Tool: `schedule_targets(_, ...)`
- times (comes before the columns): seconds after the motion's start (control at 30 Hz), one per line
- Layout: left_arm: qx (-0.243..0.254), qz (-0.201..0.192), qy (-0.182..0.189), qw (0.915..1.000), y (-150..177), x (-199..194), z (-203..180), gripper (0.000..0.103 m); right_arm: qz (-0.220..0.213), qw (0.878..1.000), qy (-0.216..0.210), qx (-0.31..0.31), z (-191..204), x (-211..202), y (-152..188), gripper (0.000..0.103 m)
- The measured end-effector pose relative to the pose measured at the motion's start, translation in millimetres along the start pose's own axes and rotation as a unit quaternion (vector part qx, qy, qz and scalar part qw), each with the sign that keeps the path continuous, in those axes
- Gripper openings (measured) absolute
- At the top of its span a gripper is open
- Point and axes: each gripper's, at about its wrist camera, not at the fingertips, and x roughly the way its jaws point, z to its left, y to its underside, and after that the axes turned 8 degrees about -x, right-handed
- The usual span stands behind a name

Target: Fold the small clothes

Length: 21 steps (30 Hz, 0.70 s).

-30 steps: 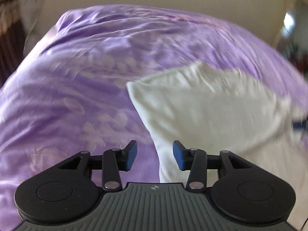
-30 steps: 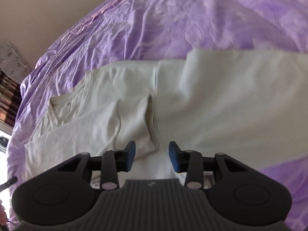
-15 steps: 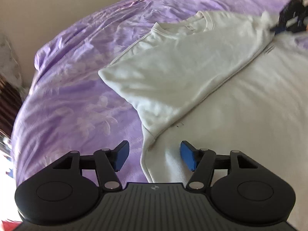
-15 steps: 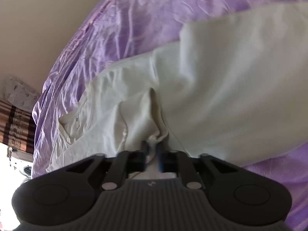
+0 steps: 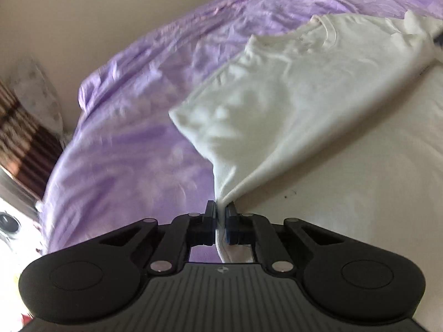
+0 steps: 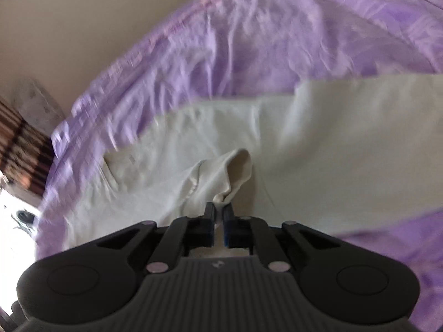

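Purple floral bedsheet covers the bed, rumpled, with a beige wall behind it. Cream short-sleeved cotton T-shirt lies spread on the sheet, collar toward the wall, one side already laid over the body.

Left gripper: fingers closed almost fully, pinching a corner of the shirt's folded layer; the cloth pulls up into a taut peak from the grip.

Right gripper: fingers likewise nearly closed on a bunched edge of the shirt, apparently the sleeve, which stands up in a loose roll.

Handling, judged: the fabric is light, soft and limp; it drapes and stretches rather than holding shape. Hems and seam corners look like the best hold, since the doubled cloth there resists slipping. Uneven lifting would likely skew the fold.
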Motion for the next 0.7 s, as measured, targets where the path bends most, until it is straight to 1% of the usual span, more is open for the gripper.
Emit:
schedule_targets(0.03,-0.008,0.005,0.002,1.0,2.4,3.9,-0.4,0.006,0.019,1.0,0.009,-0.002,-3.9,6.7,6.3,0.0)
schedule_targets(0.1,-0.023,0.014,0.006,0.9996,3.9,10.4,0.1,0.006,0.043,0.999,0.02,0.012,-15.2,23.0,18.2,0.0)
schedule_targets(0.13,-0.034,0.022,0.013,0.9991,4.8,13.8,2.5,0.007,0.047,0.998,0.018,0.027,-22.8,29.6,23.6,0.0)
schedule_targets(0.2,-0.054,0.037,0.027,0.9975,5.3,15.1,11.6,0.011,0.045,0.998,0.008,0.051,-32.6,34.4,27.9,0.0)
schedule_targets(0.23,-0.066,0.045,0.033,0.9963,5.7,14.2,18.7,0.012,0.045,0.998,0.007,0.053,-33.1,33.9,27.7,0.0)
schedule_targets(0.3,-0.097,0.06,0.057,0.9918,7.7,9.3,35.8,0.018,0.045,0.998,0.011,0.04,-30.0,29.9,25.7,0.0)
schedule_targets(0.37,-0.125,0.07,0.074,0.987,8.3,1.5,49.6,0.017,0.048,0.998,0.019,0.025,-26.1,24.9,23.5,0.002)
schedule_targets(0.4,-0.13,0.078,0.064,0.9864,7.8,-1.8,53.2,0.015,0.05,0.998,0.021,0.019,-24.8,22.2,23.0,0.003)
schedule_targets(0.43,-0.127,0.087,0.052,0.9867,7.8,-5.8,56.0,0.015,0.05,0.998,0.024,0.015,-24.2,20.2,23.4,0.007)
schedule_targets(0.53,-0.141,0.089,0.048,0.9848,8.7,-22.2,68.0,0.015,0.043,0.999,0.033,0.007,-25.7,2.4,21.8,0.009)
schedule_targets(0.6,-0.153,0.08,0.048,0.9838,5.1,-39.5,76.2,0.015,0.026,0.999,0.031,0.001,-29.0,-18.3,19.1,0.02)
schedule_targets(0.63,-0.156,0.072,0.045,0.984,2.3,-50.5,80.2,0.015,0.017,0.999,0.032,-0.005,-29.8,-30.4,17.6,0.027)
schedule_targets(0.7,-0.16,0.059,0.034,0.9848,-4.8,-68.3,85.1,0.015,-0.002,0.999,0.037,-0.028,-30.0,-57.3,13.0,0.028)
